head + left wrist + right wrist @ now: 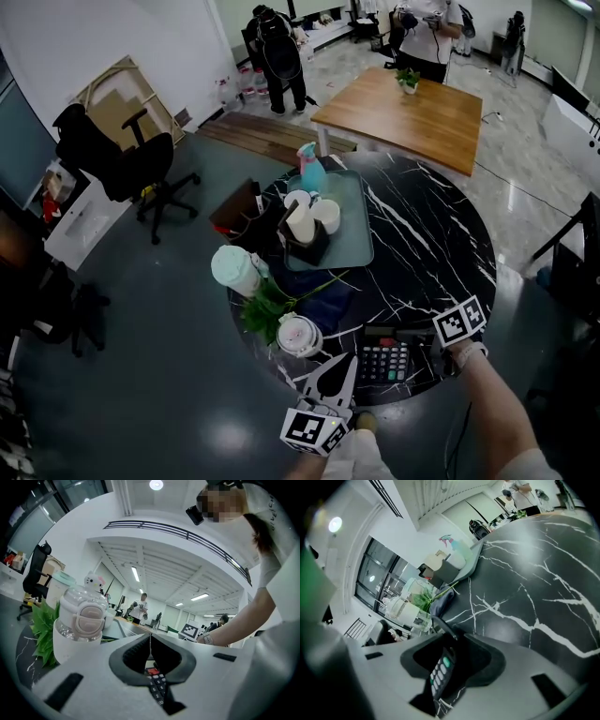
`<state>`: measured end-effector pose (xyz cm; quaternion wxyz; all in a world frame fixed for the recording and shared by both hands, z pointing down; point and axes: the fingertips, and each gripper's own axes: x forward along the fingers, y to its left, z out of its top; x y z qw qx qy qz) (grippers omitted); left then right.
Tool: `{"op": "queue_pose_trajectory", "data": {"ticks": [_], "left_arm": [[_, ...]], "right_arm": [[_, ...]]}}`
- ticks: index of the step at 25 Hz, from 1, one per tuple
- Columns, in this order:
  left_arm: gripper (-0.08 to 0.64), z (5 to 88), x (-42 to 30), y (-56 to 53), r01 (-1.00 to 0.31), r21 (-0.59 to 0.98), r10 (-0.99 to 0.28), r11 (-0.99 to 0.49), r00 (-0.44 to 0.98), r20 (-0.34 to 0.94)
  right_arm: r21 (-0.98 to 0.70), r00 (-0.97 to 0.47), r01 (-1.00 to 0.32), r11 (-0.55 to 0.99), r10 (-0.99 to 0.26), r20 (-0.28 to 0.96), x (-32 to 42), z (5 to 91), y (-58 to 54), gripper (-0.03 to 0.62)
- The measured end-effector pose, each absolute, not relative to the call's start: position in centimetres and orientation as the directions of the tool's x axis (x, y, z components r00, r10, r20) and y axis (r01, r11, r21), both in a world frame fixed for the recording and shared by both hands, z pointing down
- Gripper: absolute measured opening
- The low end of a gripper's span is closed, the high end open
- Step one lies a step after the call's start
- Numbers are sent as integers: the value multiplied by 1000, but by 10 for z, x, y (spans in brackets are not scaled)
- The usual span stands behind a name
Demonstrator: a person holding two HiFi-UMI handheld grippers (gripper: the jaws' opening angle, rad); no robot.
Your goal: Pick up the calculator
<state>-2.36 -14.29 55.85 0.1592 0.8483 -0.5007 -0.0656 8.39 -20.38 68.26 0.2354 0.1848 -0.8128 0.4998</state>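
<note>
The black calculator [384, 361] lies flat near the front edge of the round black marble table [431, 253], its display flap raised at the far end. My left gripper [351, 361] is shut and empty, tips by the calculator's left edge; in the left gripper view the jaws [150, 639] meet over the keys [157, 686]. My right gripper [433, 361] reaches in from the right. In the right gripper view the calculator [439, 673] sits slanted between the jaws of that gripper [454, 641], which stand apart; I see no pad pressing on it.
Left of the calculator stand a white lidded cup [298, 335], a leafy green sprig [267, 305] and a mint tumbler [234, 270]. A glass tray [352, 248] with cups and a spray bottle [310, 173] lies behind. A wooden table [412, 112] and people are farther back.
</note>
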Motion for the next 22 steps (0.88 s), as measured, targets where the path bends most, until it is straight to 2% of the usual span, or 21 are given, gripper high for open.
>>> {"op": "queue_pose_trajectory", "data": {"ticks": [6, 10, 22], "left_arm": [[6, 563, -28, -142, -825, 344, -868, -448, 494, 55], [6, 562, -34, -139, -829, 356, -873, -432, 483, 65], [6, 546, -32, -133, -819, 330, -853, -470, 518, 70]], "right_arm": [[-769, -871, -447, 457, -27, 490, 80, 674, -190, 86], [-785, -902, -406, 468, -69, 426, 76, 660, -184, 55], [-793, -922, -388, 470, -213, 325, 102, 615, -184, 52]]}}
